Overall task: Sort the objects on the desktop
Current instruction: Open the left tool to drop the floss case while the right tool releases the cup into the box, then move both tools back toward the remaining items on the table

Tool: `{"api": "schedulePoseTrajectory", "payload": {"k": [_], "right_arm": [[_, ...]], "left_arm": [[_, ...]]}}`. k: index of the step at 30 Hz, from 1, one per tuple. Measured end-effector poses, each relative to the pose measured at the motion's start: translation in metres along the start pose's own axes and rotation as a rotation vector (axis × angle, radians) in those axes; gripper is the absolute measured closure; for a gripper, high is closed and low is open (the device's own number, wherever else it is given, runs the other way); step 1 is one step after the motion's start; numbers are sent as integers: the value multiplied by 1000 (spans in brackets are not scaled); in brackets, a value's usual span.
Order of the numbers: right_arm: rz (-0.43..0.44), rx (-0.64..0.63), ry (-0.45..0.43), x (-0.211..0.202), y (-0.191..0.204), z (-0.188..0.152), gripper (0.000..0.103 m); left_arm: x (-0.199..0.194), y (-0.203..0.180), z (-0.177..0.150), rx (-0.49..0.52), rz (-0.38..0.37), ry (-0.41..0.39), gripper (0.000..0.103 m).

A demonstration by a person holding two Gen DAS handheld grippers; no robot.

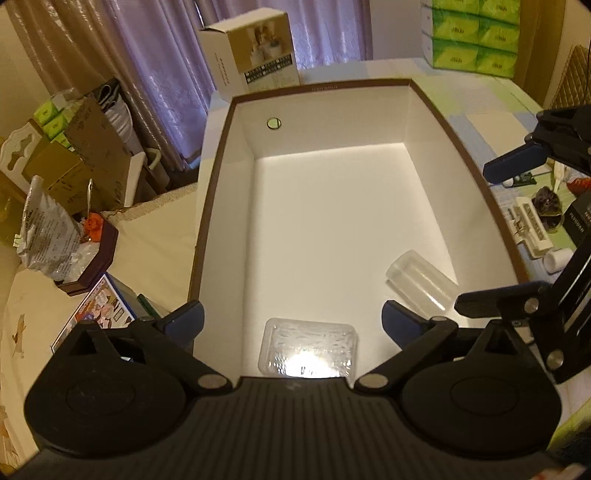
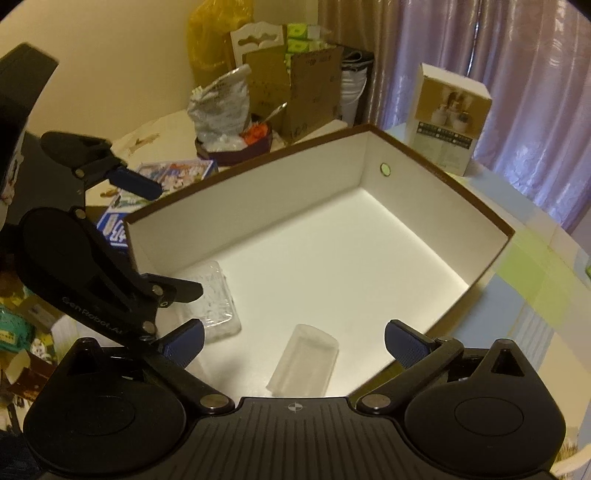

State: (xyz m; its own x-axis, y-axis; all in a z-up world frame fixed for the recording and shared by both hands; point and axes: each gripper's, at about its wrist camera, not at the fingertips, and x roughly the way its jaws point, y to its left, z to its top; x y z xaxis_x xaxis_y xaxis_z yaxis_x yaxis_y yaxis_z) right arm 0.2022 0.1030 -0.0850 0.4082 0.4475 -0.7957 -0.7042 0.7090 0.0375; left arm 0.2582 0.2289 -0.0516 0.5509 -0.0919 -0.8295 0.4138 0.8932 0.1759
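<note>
A large white box with a brown rim [image 1: 218, 155] [image 2: 436, 173] fills both views. On its floor lie a clear flat plastic tray [image 1: 308, 349] [image 2: 218, 299] and a clear plastic cup on its side [image 1: 421, 282] [image 2: 304, 360]. My left gripper [image 1: 291, 323] hangs open above the tray at the box's near end, nothing between its fingers. My right gripper [image 2: 293, 341] is open too, held over the cup, empty. Each gripper shows in the other's view: the right one [image 1: 517, 229] at the right edge, the left one [image 2: 147, 236] at the left.
Right of the box lie small items: a white strip [image 1: 532, 229], a dark pouch [image 1: 550, 205], a white cap [image 1: 557, 258] and a black box [image 1: 578, 221]. A printed carton [image 1: 255, 51] [image 2: 450, 118] stands behind the box. Left are a picture book [image 1: 99, 314], a bowl with a bag [image 1: 59, 240], cardboard boxes. Green tissue packs [image 1: 472, 33] are stacked far right.
</note>
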Motion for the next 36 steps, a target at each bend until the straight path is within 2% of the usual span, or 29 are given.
{"api": "schedulePoseTrajectory", "payload": {"k": [15, 36], "right_arm": [[40, 91, -76, -52, 1, -22, 2], [90, 136, -89, -111, -15, -86, 2]], "left_arm": [[-56, -17, -25, -113, 15, -36, 1], [-91, -95, -37, -151, -7, -30, 1]]}}
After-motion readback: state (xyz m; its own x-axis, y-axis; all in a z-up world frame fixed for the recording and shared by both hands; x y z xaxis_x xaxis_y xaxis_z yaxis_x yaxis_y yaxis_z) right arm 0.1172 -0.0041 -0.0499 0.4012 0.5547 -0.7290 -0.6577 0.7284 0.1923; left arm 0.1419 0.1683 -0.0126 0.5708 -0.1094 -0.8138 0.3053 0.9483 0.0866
